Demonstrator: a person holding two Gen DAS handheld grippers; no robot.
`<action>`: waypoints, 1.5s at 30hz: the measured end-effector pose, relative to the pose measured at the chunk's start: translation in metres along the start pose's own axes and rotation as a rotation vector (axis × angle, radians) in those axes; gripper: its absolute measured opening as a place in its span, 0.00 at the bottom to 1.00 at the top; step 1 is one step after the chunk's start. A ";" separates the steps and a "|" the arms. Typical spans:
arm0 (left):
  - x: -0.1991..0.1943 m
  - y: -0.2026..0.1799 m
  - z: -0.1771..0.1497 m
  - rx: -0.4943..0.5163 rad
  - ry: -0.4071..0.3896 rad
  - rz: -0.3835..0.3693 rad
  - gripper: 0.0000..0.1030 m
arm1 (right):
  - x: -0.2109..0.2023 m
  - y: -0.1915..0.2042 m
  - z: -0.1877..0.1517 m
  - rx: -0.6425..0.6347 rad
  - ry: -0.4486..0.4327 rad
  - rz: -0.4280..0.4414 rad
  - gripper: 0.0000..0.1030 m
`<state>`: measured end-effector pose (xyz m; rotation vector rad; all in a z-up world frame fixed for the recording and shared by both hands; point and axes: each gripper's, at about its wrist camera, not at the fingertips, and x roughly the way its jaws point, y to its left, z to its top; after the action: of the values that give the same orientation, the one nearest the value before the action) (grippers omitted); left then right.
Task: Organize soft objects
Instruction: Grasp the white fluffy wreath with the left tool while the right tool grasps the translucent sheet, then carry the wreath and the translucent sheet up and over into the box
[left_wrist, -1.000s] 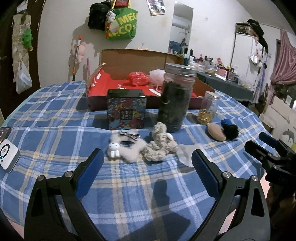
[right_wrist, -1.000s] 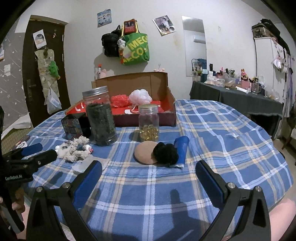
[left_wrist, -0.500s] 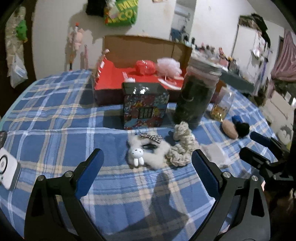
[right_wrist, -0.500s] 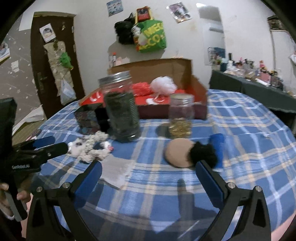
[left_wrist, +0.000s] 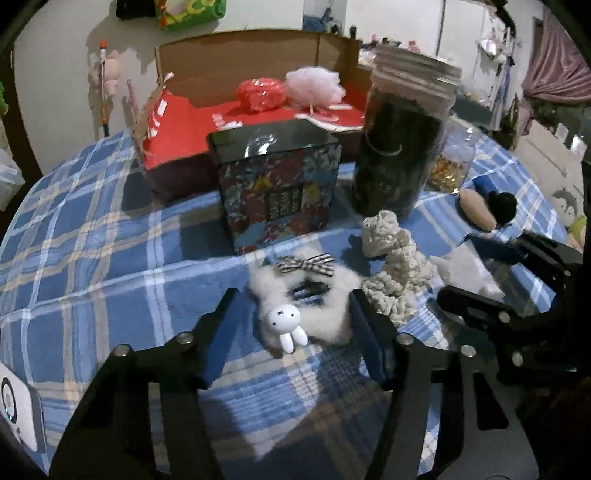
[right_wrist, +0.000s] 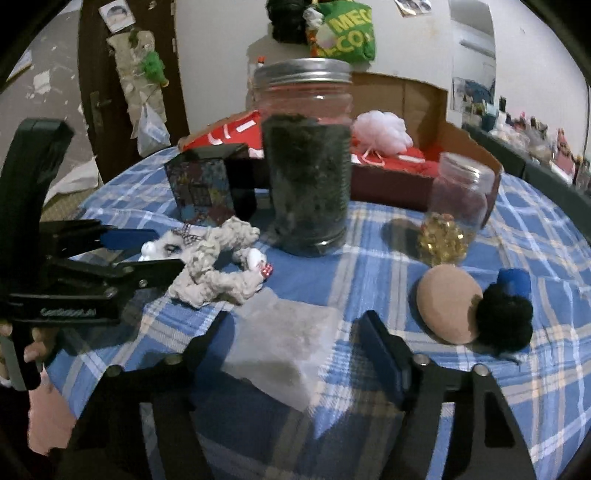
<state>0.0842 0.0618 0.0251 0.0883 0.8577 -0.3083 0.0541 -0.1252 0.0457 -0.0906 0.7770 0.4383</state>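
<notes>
— Where's the white fluffy scrunchie (left_wrist: 306, 295) with the rabbit charm (left_wrist: 285, 325)?

— On the plaid tablecloth (left_wrist: 92, 258), lying between the fingers of the left gripper (left_wrist: 293, 314), which stand apart on either side of it, not yet pinching.

— How will it handle?

— Light and very squashy, I'd judge. The fur gives, so grip across the fluffy ring, not the hard little rabbit or the striped bow (left_wrist: 306, 264).

— And the right gripper (right_wrist: 295, 332)?

— Also spread, straddling a pale translucent pouch (right_wrist: 284, 339); soft-looking, but I can't tell what it is.

— What else is close?

— A knitted cream scrunchie (left_wrist: 395, 266) touches the fluffy one's right edge, so it may drag along. Behind stand a patterned tin (left_wrist: 277, 192) and a dark-filled jar (left_wrist: 399, 147).

— Anything hidden?

— Whether the left pads touch fur is unclear, and the cardboard box's (left_wrist: 236, 66) floor is partly blocked by the tin.
</notes>
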 end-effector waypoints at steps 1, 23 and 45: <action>-0.001 -0.001 0.000 0.004 -0.004 -0.009 0.40 | 0.002 0.003 -0.001 -0.015 -0.001 -0.004 0.32; -0.058 -0.051 0.011 0.005 -0.147 -0.140 0.37 | -0.044 -0.014 0.011 -0.007 -0.127 0.052 0.21; -0.062 -0.053 0.023 0.001 -0.157 -0.112 0.37 | -0.060 -0.032 0.017 -0.005 -0.159 0.026 0.21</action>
<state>0.0465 0.0208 0.0895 0.0165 0.7076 -0.4155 0.0413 -0.1708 0.0969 -0.0503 0.6215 0.4662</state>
